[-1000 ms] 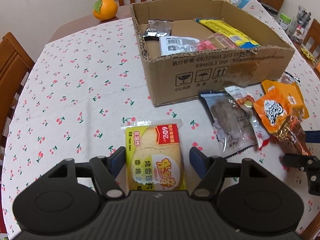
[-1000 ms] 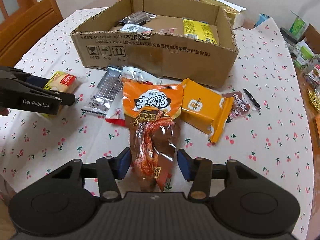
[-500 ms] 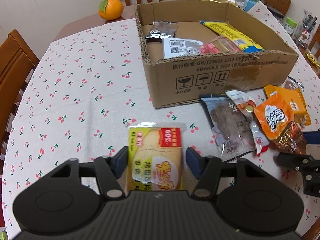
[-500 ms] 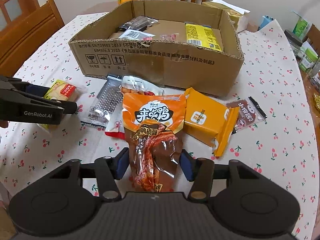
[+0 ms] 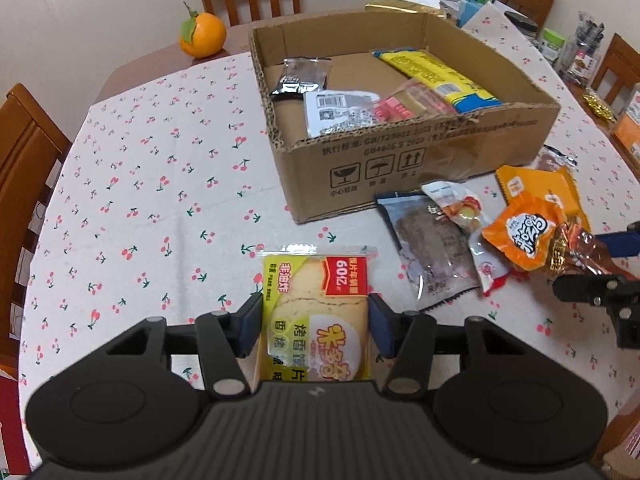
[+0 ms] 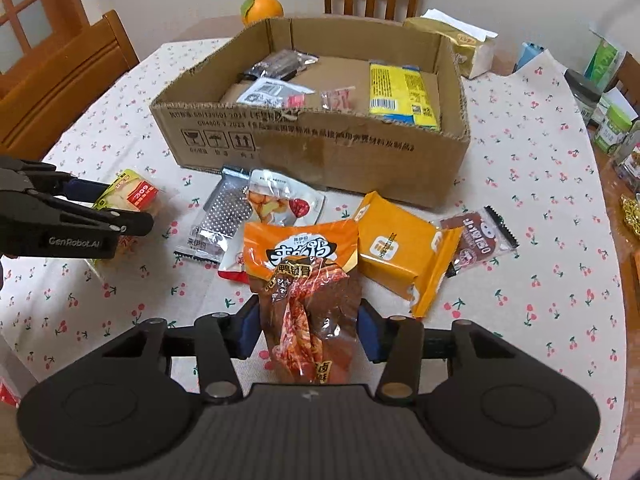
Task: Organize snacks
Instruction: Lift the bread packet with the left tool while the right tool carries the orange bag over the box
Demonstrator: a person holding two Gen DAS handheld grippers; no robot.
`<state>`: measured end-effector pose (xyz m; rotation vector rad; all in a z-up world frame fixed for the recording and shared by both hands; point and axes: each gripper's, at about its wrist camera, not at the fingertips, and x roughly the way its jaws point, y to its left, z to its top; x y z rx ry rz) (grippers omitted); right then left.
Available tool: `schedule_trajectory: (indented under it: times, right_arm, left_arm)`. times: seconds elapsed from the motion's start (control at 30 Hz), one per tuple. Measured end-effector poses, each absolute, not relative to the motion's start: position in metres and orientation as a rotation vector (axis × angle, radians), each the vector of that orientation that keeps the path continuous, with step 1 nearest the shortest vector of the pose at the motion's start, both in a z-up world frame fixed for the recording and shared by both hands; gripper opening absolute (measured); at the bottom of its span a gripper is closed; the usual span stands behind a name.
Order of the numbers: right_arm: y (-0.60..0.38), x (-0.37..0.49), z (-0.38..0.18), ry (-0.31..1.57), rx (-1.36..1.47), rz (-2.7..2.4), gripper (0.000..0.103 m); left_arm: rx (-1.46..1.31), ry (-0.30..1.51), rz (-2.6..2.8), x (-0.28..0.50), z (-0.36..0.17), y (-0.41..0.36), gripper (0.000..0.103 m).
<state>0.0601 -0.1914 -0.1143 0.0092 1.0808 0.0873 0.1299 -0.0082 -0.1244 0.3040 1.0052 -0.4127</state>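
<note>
My left gripper (image 5: 315, 326) is shut on a yellow cracker packet (image 5: 316, 308) and holds it above the tablecloth; the packet also shows in the right wrist view (image 6: 130, 194). My right gripper (image 6: 308, 330) is shut on an orange-and-brown duck snack packet (image 6: 308, 280), also seen in the left wrist view (image 5: 532, 236). An open cardboard box (image 5: 416, 160) (image 6: 320, 148) stands beyond both, holding several packets, among them a yellow-blue one (image 6: 402, 92).
On the cloth lie a dark meat packet (image 5: 428, 240), a white-red packet (image 6: 280, 200), an orange flat packet (image 6: 400, 252) and a brown packet (image 6: 478, 236). An orange fruit (image 5: 202, 34), wooden chairs and jars (image 6: 608, 120) ring the table.
Both grippers have closed on their packets and lifted them, moving up and toward the box. The duck packet now hangs off the cloth.
</note>
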Motion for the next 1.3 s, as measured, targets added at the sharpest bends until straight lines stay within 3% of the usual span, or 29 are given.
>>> schedule_trajectory:
  times: [0.87,1.3]
  right_arm:
    - [-0.201,0.051,-0.04,0.942,-0.049,0.152,0.054]
    - [-0.216,0.113,-0.02,0.837,-0.077,0.148,0.054]
  left_arm:
    - [0.323,1.024,-0.606,0.102,-0.057,-0.003,0.054]
    - [0.292,0.995,-0.609,0.113,-0.036,-0.008,0.054]
